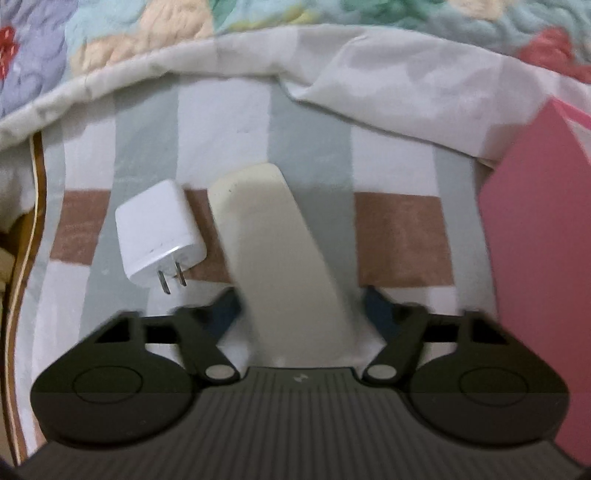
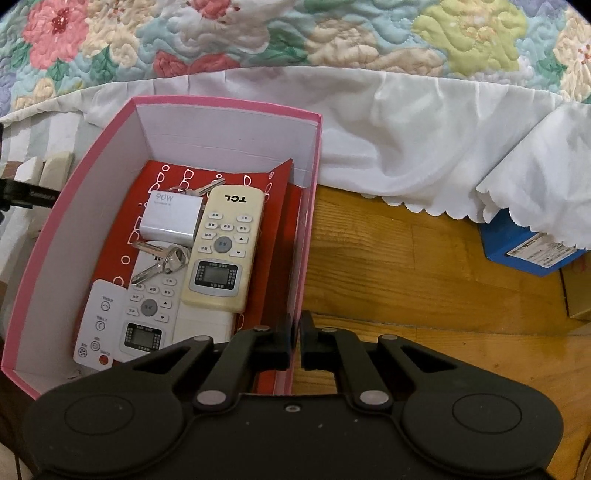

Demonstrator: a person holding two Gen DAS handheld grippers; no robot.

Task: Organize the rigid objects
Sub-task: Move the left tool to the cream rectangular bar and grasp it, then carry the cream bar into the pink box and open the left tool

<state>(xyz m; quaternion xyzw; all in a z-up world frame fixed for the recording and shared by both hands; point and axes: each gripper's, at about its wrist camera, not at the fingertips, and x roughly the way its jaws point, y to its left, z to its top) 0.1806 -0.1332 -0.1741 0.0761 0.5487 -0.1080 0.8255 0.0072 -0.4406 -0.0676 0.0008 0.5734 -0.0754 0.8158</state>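
Observation:
In the left wrist view a cream remote [image 1: 269, 236] lies face down on a striped cloth, and a white plug charger [image 1: 159, 232] sits just left of it. My left gripper [image 1: 301, 302] straddles the remote's near end. Its left finger is at the remote's edge, and a thin gap shows on the right. In the right wrist view my right gripper [image 2: 296, 343] is shut on the right wall of the pink box [image 2: 308, 221]. The box holds a cream TCL remote [image 2: 225, 247], a white remote [image 2: 147, 314], a slim white remote [image 2: 98, 328], a 90W charger [image 2: 170, 218] and keys [image 2: 162, 262].
A floral quilt [image 2: 258, 33] and a white frilled sheet [image 2: 424, 140] lie behind the box. Wooden floor [image 2: 424, 288] spreads to its right, with a blue carton [image 2: 528, 247] at the far right. The pink box's outer wall [image 1: 535, 277] stands close to the right of my left gripper.

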